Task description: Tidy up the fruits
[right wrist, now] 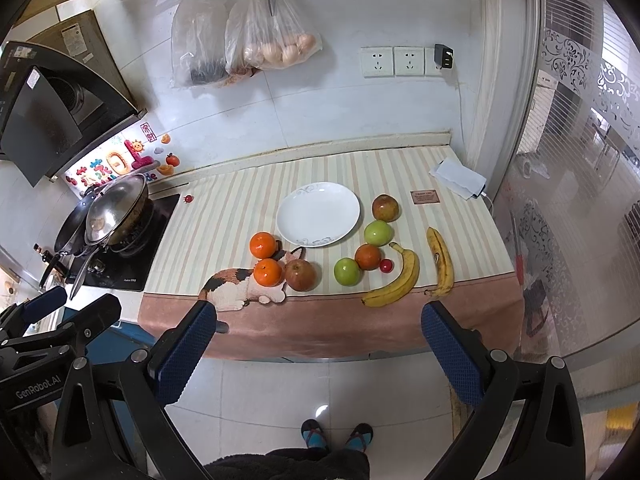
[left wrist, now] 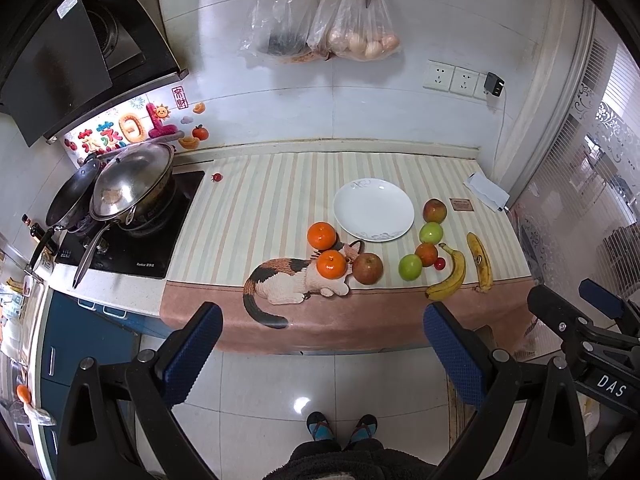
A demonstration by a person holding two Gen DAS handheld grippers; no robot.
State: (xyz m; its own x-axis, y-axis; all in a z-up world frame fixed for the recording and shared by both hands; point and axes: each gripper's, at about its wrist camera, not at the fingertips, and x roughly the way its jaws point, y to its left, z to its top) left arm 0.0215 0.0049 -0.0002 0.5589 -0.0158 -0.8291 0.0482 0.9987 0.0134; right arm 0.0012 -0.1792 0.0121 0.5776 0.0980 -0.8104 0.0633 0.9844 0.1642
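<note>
An empty white plate (left wrist: 374, 209) (right wrist: 318, 213) sits mid-counter on a striped mat. Left of it lie two oranges (left wrist: 321, 235) (right wrist: 263, 245) and a red apple (left wrist: 368, 268) (right wrist: 301, 275). Right of it lie a red apple (left wrist: 435, 210) (right wrist: 385, 207), two green apples (left wrist: 431, 233) (right wrist: 378, 233), a third orange (left wrist: 426, 254) (right wrist: 368, 257), a small cherry tomato (left wrist: 439, 264) (right wrist: 386, 266) and two bananas (left wrist: 450, 276) (right wrist: 396, 280). My left gripper (left wrist: 322, 354) and right gripper (right wrist: 320, 354) are both open and empty, held back off the counter's front edge above the floor.
A stove with a lidded wok (left wrist: 128, 188) and pan stands at the left. Bags of eggs (left wrist: 360, 36) and scissors hang on the back wall. A folded white cloth (left wrist: 486, 191) lies at the counter's far right. A glass door (right wrist: 580, 200) is on the right.
</note>
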